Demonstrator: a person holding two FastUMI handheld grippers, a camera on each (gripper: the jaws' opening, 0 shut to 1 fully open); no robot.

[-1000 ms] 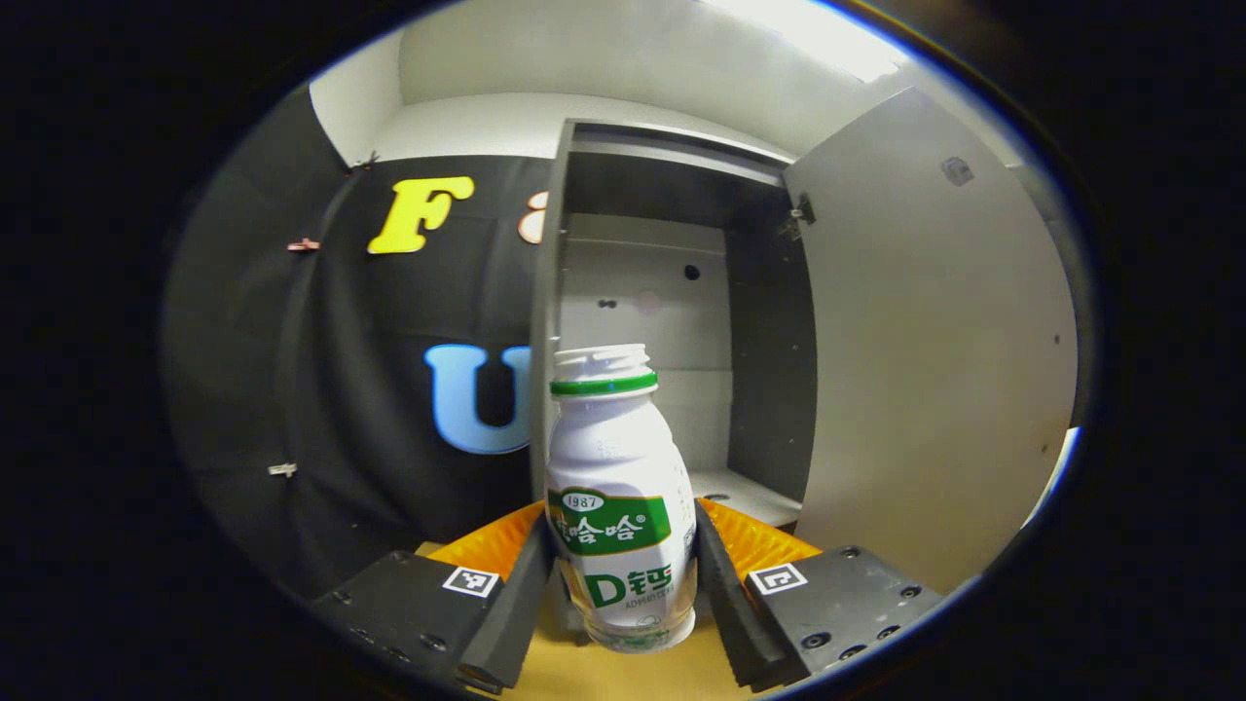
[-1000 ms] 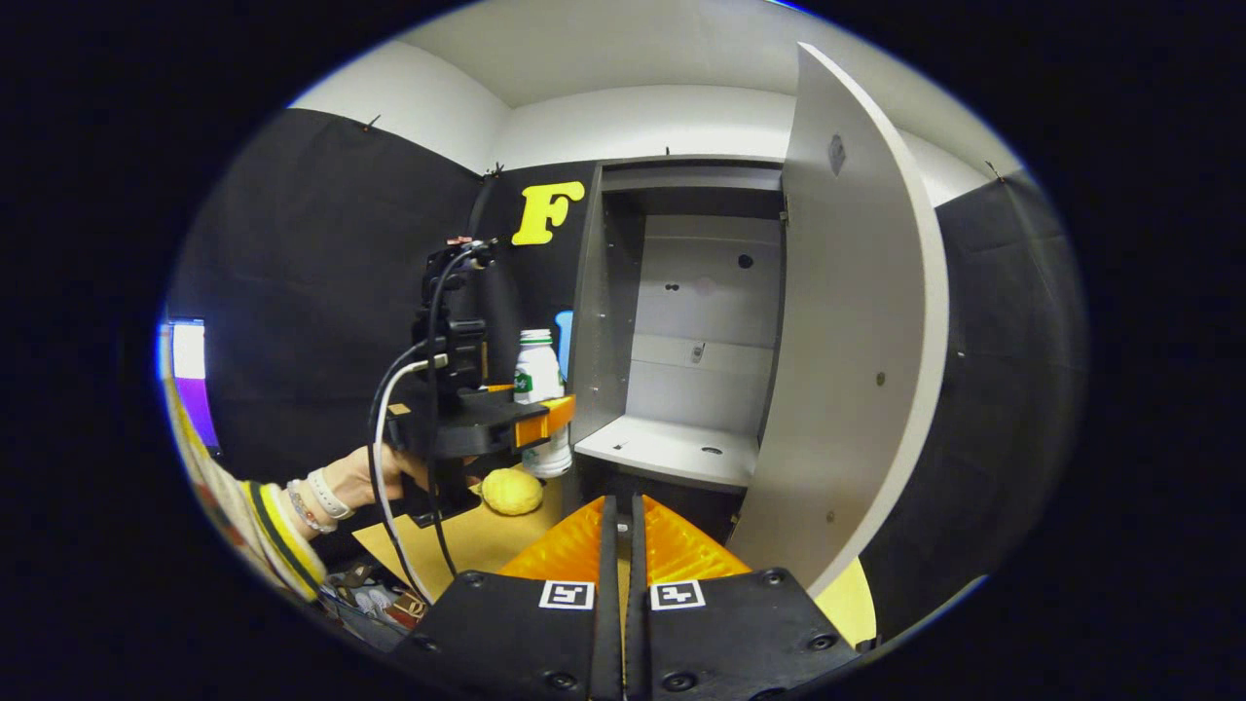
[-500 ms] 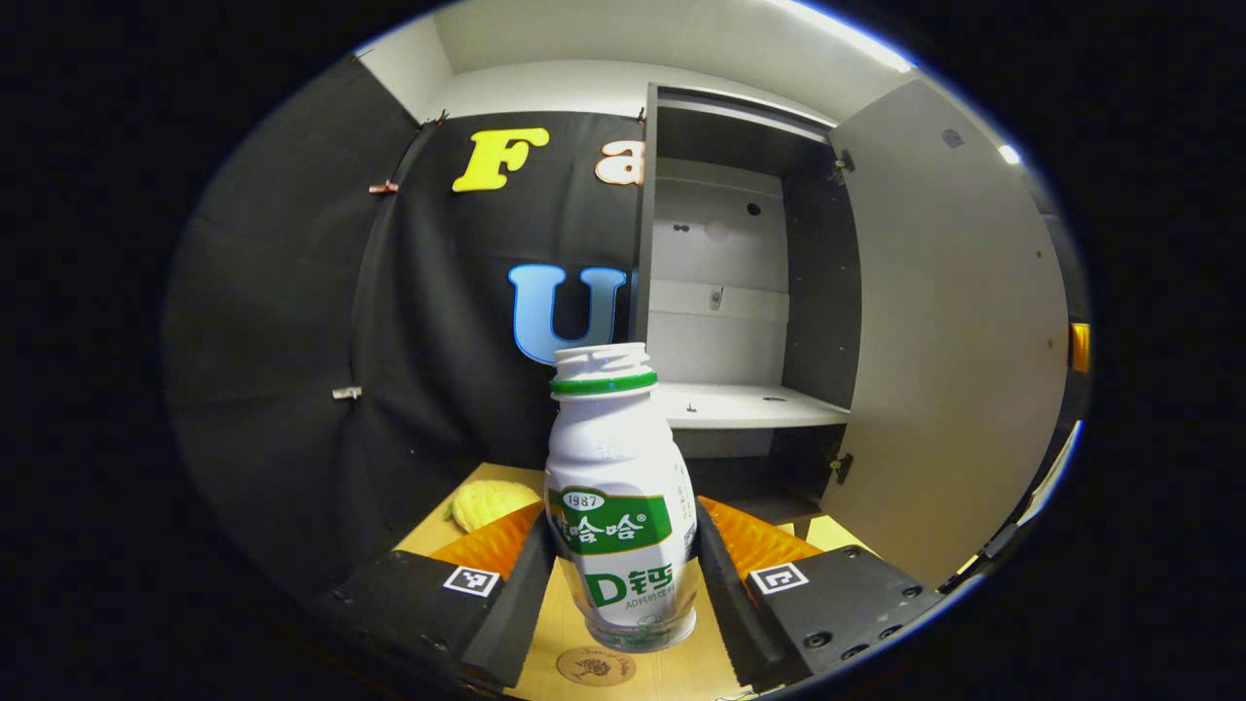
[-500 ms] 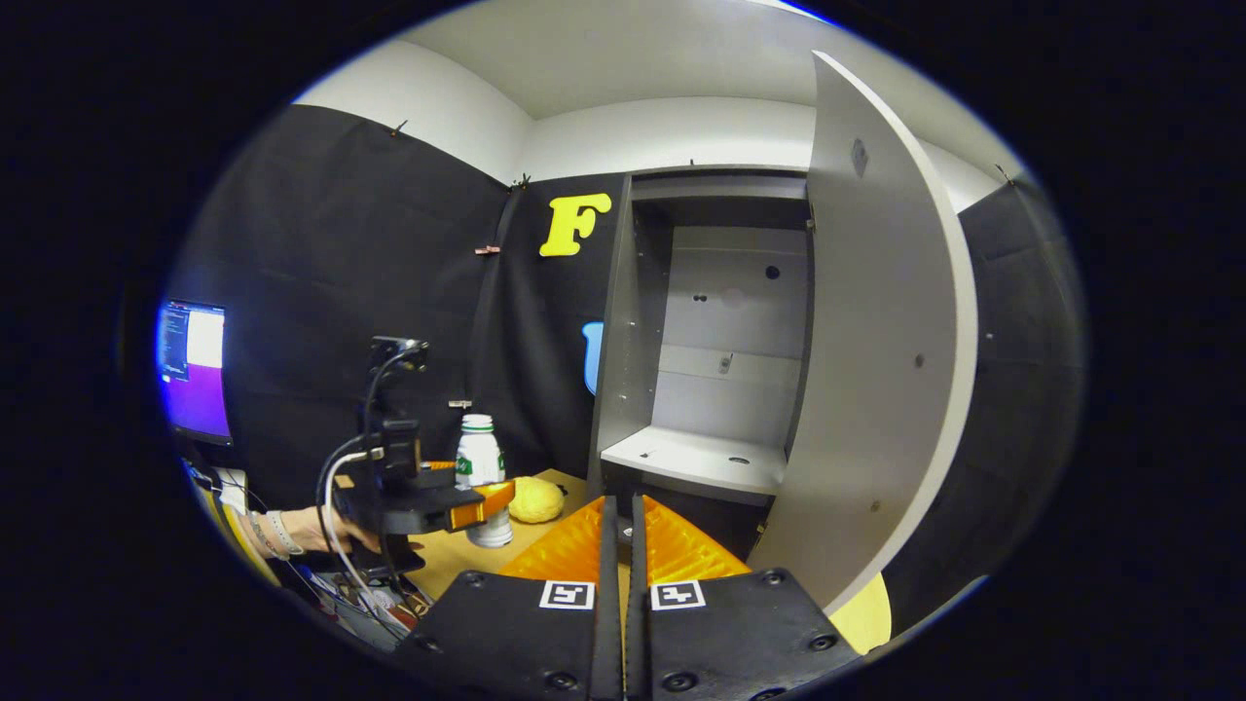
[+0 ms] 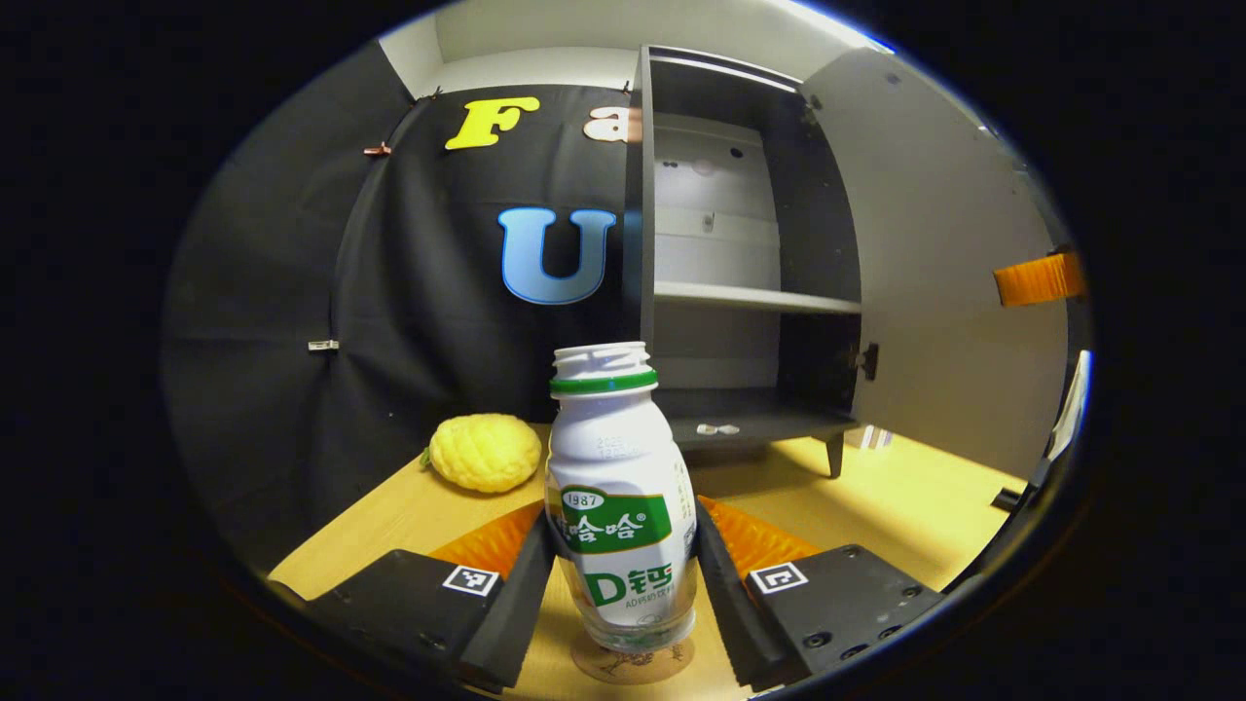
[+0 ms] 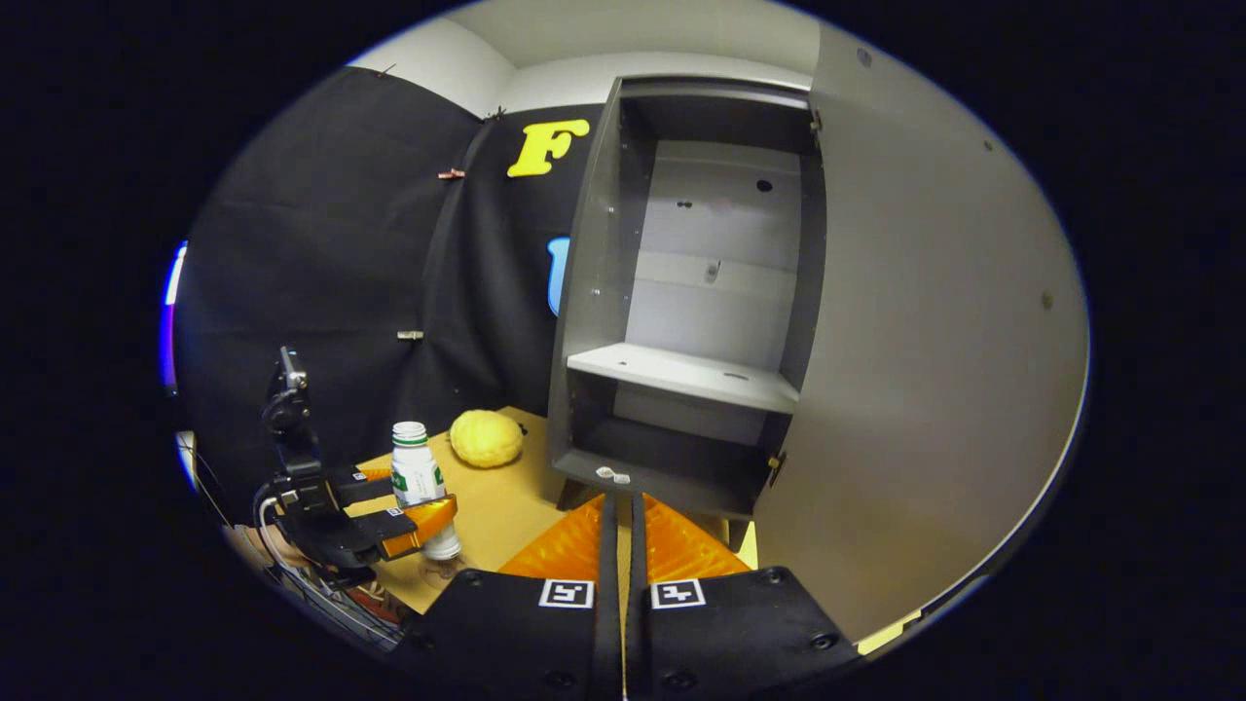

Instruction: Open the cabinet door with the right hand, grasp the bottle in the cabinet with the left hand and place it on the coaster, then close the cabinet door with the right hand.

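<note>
Here my left claw [image 5: 623, 574] pinches the upright bottle [image 5: 619, 497], its base right over the coaster [image 5: 633, 660] on the table [image 5: 905, 487]. A yellow fruit [image 5: 485, 452] lies behind the bottle; the cabinet [image 5: 740, 292] beyond stands open. My right claw [image 6: 623, 545] is pressed together before the cabinet door [image 6: 925, 341].

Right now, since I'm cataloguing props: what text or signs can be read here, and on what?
On the bottle: a printed label, not quoted here.
On the coaster: a faint emblem, too small to read.
On the left gripper: square markers, patterns without words.
On the cabinet and its door: no writing.
</note>
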